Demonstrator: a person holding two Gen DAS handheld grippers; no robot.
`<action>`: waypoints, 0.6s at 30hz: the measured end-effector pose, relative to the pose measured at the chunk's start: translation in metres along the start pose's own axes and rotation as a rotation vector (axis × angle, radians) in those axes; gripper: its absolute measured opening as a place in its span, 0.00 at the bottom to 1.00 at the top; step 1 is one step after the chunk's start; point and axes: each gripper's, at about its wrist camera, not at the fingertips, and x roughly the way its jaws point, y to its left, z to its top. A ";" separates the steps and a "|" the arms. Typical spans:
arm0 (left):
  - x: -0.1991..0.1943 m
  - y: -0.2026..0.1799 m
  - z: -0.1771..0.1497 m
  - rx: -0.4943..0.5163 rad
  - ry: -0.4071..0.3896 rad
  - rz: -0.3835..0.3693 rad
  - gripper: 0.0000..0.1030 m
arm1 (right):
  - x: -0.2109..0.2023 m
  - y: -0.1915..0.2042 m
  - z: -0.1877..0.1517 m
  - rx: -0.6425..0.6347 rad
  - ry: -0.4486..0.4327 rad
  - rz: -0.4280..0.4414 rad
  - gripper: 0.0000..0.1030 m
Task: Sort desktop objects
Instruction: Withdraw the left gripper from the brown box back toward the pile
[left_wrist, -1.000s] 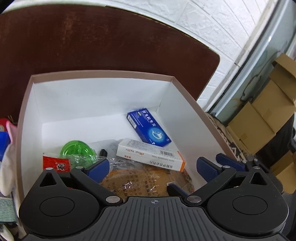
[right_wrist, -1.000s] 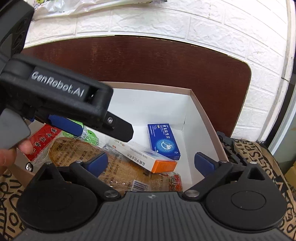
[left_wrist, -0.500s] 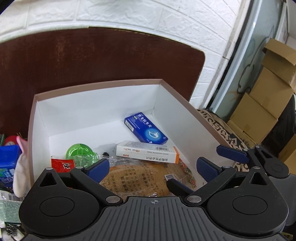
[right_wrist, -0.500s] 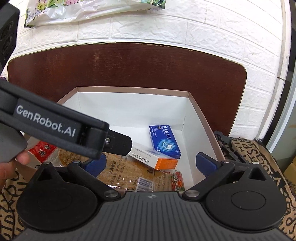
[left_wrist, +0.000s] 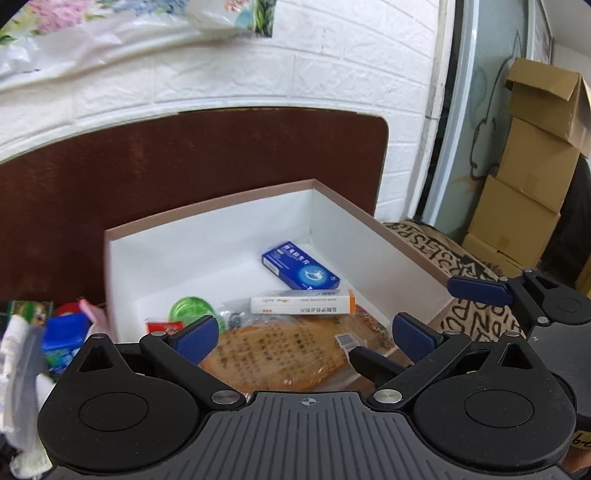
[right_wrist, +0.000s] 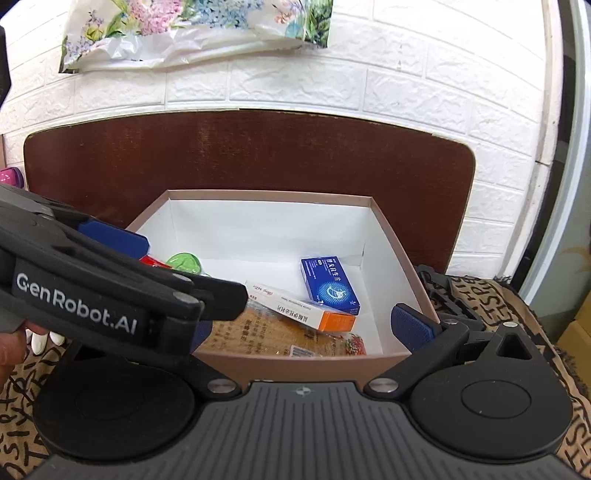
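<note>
Dark brown counter: white-lined box holding blue medicine carton; "GenRobot.AI"-marked left claw and right claw both hanging apart, empty.

We see a dark brown table against the white brick wall, with a patterned cloth over its near part. An open box sits on it; left of the box, a small pile with a blue pack and something white, blurred
</note>
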 end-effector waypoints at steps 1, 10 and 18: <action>-0.005 0.000 -0.003 -0.004 0.000 0.003 1.00 | -0.003 0.003 -0.002 0.000 0.002 -0.006 1.00; -0.047 0.005 -0.036 -0.045 0.006 0.059 1.00 | -0.039 0.028 -0.022 0.049 -0.017 0.011 1.00; -0.086 0.014 -0.073 -0.102 0.015 0.084 1.00 | -0.066 0.055 -0.047 0.075 -0.014 0.071 1.00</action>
